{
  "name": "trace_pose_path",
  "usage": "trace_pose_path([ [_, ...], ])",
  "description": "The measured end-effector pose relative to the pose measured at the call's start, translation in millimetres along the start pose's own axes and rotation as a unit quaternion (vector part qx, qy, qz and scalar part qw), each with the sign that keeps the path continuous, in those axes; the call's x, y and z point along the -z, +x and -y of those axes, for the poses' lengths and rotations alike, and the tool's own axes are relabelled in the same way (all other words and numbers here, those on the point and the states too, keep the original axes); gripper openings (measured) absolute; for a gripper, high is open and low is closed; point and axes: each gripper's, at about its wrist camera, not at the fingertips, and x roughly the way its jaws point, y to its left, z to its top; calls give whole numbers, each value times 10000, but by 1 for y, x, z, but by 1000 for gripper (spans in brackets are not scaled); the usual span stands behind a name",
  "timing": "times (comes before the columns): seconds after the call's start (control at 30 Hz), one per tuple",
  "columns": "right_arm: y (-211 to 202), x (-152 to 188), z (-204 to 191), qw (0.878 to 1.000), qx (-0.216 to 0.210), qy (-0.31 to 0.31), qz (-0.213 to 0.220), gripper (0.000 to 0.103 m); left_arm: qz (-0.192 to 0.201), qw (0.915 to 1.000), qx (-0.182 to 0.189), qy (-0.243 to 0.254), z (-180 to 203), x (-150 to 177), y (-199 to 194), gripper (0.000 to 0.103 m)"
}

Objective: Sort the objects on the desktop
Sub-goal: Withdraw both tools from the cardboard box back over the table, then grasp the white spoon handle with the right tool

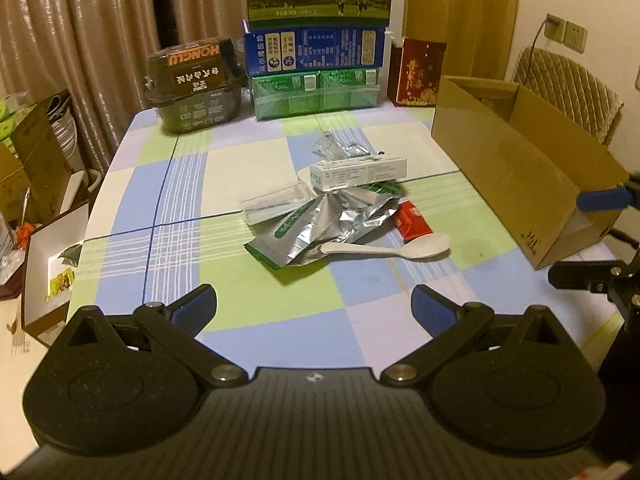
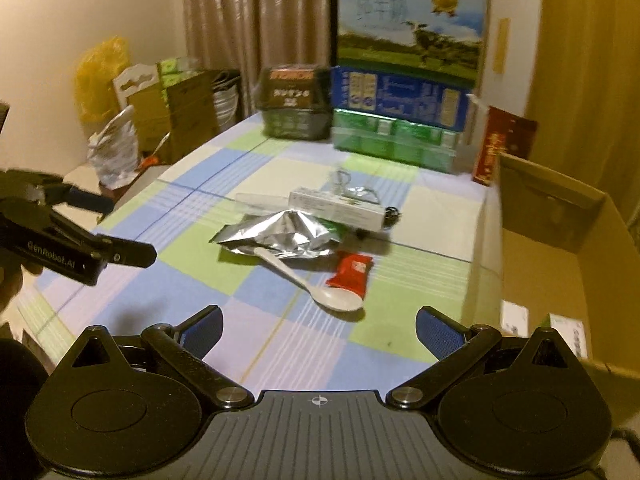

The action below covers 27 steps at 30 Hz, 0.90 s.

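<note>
The spoon (image 2: 316, 286) lies nearest you on the table (image 2: 280, 352), at the near edge of the pile. Its bowl points toward your right gripper (image 2: 319, 330); its handle runs back under the foil bag (image 2: 280, 236). So its long axis runs away from those fingers, slanting left. Your right gripper is nearer, I judge, though the fisheye bends distances. The box (image 2: 560, 264) stands just to its right. Both grippers, the left (image 1: 314, 306) too, are spread wide and empty.
</note>
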Motion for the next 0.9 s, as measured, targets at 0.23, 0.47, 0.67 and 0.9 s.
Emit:
trace_pose_path([
  [0.23,42,-14,2,9972,-285,-626,-298,86,-195,9978,261,570,-11,-8,34,102],
  [0.47,94,-28,-3,9867,-670,-1334,-640,70,-325,9912,448,1205,-19,-16,72,102],
  [0.67,142,-35,-8,9712,-907,-1914,-1092,51,-404,9853,620,1540,-25,-20,101,102],
  [0.9,186,-39,-6,9519,-1115,-2373,-1588,36,-423,9803,832,1739,-33,-24,127,102],
])
